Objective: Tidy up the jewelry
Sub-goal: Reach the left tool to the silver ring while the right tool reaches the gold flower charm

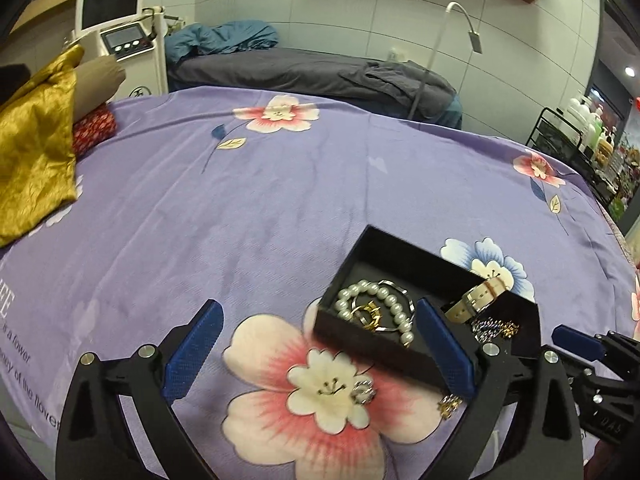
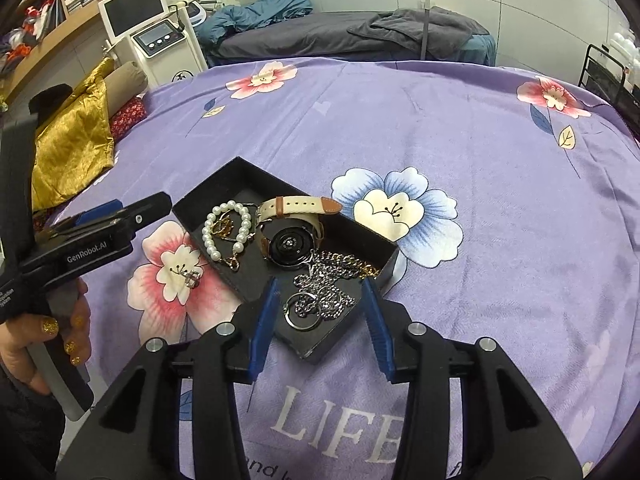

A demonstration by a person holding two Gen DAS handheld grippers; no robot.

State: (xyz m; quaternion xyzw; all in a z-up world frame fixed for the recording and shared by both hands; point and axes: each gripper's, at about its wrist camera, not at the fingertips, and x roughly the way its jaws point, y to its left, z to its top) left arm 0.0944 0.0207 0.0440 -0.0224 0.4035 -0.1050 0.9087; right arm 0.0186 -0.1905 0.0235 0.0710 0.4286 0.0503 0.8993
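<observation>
A black open box (image 2: 202, 206) lies on the purple flowered sheet. It holds a pearl bracelet (image 2: 210, 236), a watch with a cream strap (image 2: 294, 204) and silver chains with a ring (image 2: 324, 292). The box also shows in the left wrist view (image 1: 376, 352) with the pearls (image 1: 378, 292). A silver ring (image 1: 363, 393) lies on the sheet on a pink flower, outside the box, also in the right wrist view (image 2: 191, 279). A small gold and silver piece (image 1: 449, 405) lies beside the box. My left gripper (image 1: 318, 350) is open over the ring. My right gripper (image 2: 318, 320) is open over the box's near end.
A gold cloth (image 1: 32, 152) and a red patterned roll (image 1: 94, 128) lie at the sheet's far left. A grey massage bed (image 1: 312, 72), a white machine with a screen (image 1: 112, 12) and a black cart with bottles (image 1: 576, 140) stand beyond the sheet.
</observation>
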